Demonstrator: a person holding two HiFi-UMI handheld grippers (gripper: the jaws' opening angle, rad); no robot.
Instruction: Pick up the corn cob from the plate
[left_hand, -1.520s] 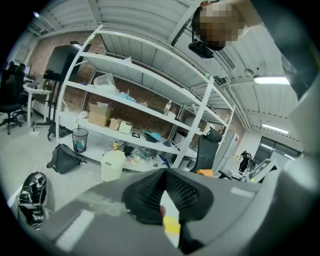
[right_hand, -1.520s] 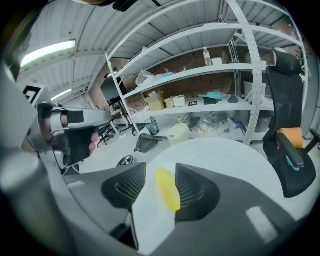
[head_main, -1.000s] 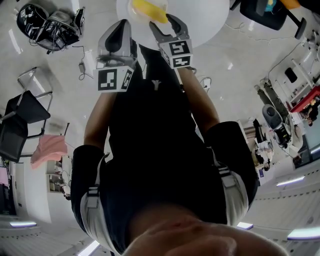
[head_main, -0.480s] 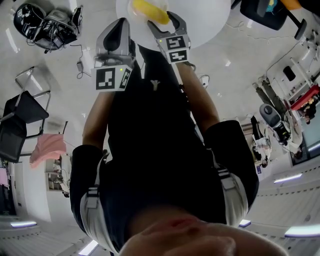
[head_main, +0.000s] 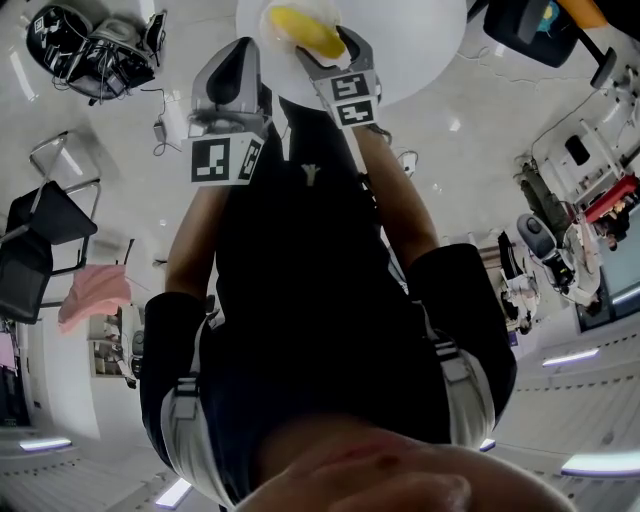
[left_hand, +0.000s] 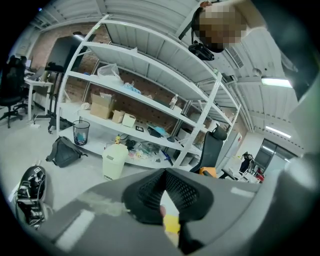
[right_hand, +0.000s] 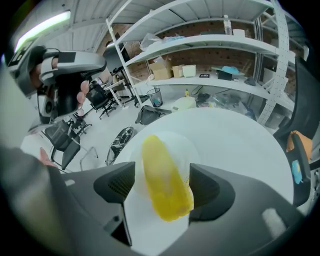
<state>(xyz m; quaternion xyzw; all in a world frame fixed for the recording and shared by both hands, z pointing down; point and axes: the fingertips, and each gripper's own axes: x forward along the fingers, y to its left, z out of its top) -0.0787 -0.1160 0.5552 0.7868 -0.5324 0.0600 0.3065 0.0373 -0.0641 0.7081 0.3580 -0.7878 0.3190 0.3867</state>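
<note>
The yellow corn cob (right_hand: 165, 180) lies on a pale plate (right_hand: 194, 146) on the round white table (right_hand: 240, 145). My right gripper (right_hand: 162, 175) reaches steeply down over it, its jaws wide and still opening. The cob lies between them, close against the right pad with a gap on the left. In the head view the cob (head_main: 303, 28) shows at the top edge between the right gripper's (head_main: 322, 45) jaws. My left gripper (head_main: 245, 50) hangs beside the table's edge, to the left of the cob. Its jaws meet at the tips (left_hand: 164, 172) with nothing held.
White shelving (left_hand: 145, 75) with boxes stands behind the table. A pale bin (left_hand: 114, 159) and a black bag (left_hand: 64, 151) sit on the floor. Black office chairs (head_main: 40, 235) (left_hand: 210, 145) stand around. The person's body fills the middle of the head view.
My right gripper has sunk toward the plate, and its jaws now reach either side of the cob. The left gripper has barely shifted.
</note>
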